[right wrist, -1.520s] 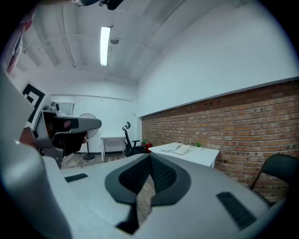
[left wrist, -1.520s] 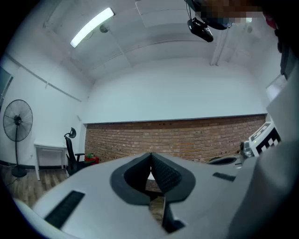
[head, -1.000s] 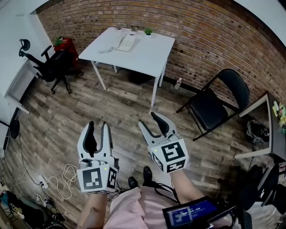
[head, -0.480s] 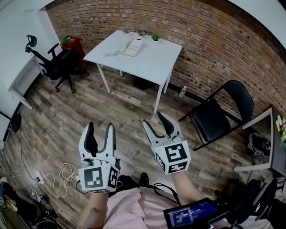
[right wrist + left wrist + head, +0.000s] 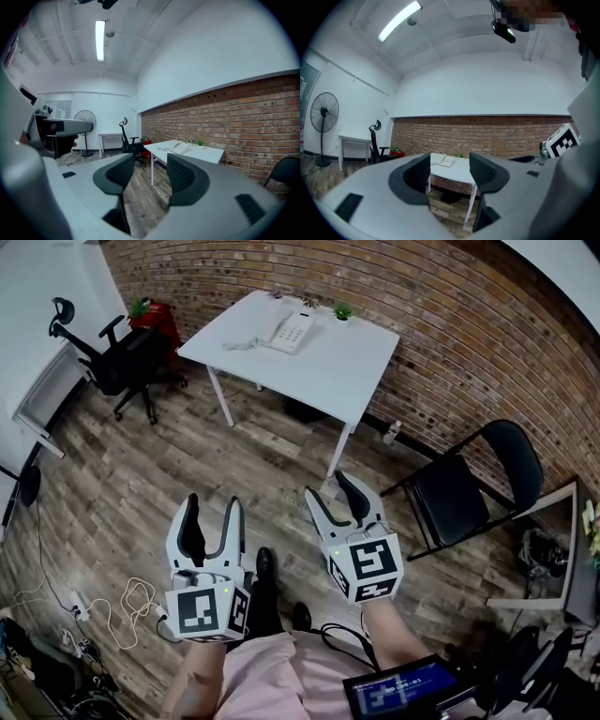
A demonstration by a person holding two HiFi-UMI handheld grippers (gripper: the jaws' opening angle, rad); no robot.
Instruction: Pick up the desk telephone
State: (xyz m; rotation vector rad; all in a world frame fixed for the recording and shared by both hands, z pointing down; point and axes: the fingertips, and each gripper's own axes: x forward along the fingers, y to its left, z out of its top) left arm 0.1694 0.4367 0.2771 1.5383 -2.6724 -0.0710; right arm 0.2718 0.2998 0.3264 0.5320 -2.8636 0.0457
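Observation:
A white desk telephone (image 5: pixel 289 331) with its corded handset lies on a white table (image 5: pixel 323 371) by the brick wall, far ahead of me. Both grippers are held out over the wood floor, well short of the table. My left gripper (image 5: pixel 213 504) is open with nothing between its jaws. My right gripper (image 5: pixel 330 486) is open and empty too. In the left gripper view the telephone (image 5: pixel 446 161) shows small between the open jaws of the left gripper (image 5: pixel 450 160). In the right gripper view the telephone (image 5: pixel 180 147) sits to the right of the right gripper (image 5: pixel 150 163).
A black office chair (image 5: pixel 103 362) and a red box with a plant (image 5: pixel 155 315) stand left of the table. A black folding chair (image 5: pixel 469 484) stands to the right, a bottle (image 5: pixel 392 432) by the wall. Cables (image 5: pixel 122 615) lie on the floor at left. A small plant (image 5: pixel 342 310) sits on the table.
Both grippers' jaws have opened wider. The person has stepped forward, one shoe now ahead, and the table with the telephone has shifted right in the head view.

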